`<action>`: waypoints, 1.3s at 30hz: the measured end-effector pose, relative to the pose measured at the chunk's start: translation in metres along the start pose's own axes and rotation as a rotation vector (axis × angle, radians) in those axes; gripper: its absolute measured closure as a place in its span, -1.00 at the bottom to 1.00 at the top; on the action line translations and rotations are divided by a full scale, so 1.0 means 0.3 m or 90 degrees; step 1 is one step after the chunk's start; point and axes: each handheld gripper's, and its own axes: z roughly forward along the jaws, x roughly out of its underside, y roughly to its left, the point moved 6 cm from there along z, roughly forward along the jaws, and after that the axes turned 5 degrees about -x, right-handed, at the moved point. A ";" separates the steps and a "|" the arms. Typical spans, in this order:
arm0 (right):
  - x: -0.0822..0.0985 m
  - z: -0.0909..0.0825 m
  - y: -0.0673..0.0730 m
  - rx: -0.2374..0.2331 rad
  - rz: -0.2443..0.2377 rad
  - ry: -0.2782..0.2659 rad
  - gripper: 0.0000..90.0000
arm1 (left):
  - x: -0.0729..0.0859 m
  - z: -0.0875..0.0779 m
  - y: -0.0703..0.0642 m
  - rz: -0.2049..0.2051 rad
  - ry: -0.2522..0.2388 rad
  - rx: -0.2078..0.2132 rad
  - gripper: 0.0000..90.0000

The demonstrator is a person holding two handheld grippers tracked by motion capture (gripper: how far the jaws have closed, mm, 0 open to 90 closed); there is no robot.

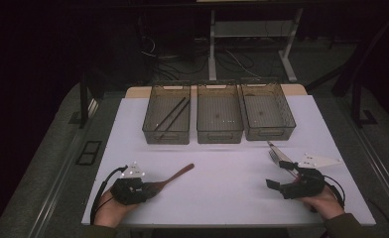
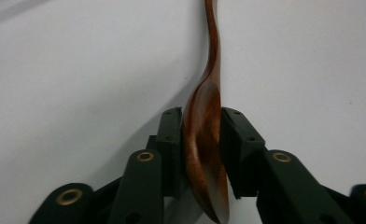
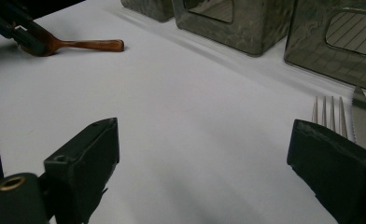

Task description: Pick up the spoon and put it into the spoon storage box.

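A brown wooden spoon point(image 1: 175, 174) lies on the white tabletop point(image 1: 222, 193) at the front left, handle pointing up and to the right. My left gripper point(image 1: 150, 187) is shut on its bowl. In the left gripper view the spoon point(image 2: 209, 116) stands on edge, with both pads of the left gripper point(image 2: 201, 119) pressed against its bowl. My right gripper point(image 1: 278, 174) rests at the front right, open. In the right gripper view nothing lies between the wide-apart jaws of the right gripper point(image 3: 204, 140). A metal fork point(image 3: 328, 112) and knife point(image 3: 365, 116) lie just beyond its right jaw.
Three translucent grey bins stand in a row at the back: left bin point(image 1: 165, 135), middle bin point(image 1: 219, 135), right bin point(image 1: 269, 133). Two dark sticks point(image 1: 172, 114) lie in the left bin. In the right gripper view the spoon point(image 3: 92, 45) and left gripper point(image 3: 13, 25) show far left.
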 end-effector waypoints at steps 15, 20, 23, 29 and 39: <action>0.000 0.002 0.000 -0.001 -0.002 0.000 -0.81 | -0.009 0.006 -0.008 -0.002 0.014 0.000 0.75; 0.003 0.007 0.002 0.002 0.000 0.006 -0.81 | -0.020 0.006 -0.004 0.007 0.014 -0.004 0.76; 0.006 0.014 0.002 0.002 0.006 0.012 -0.81 | -0.030 0.003 -0.005 0.006 0.004 -0.003 0.76; 0.009 0.030 0.008 -0.011 0.002 0.017 -0.81 | -0.050 -0.009 -0.006 -0.001 -0.024 0.002 0.76; 0.016 0.032 -0.001 -0.005 -0.007 0.022 -0.81 | -0.086 -0.023 0.000 -0.011 -0.063 0.019 0.75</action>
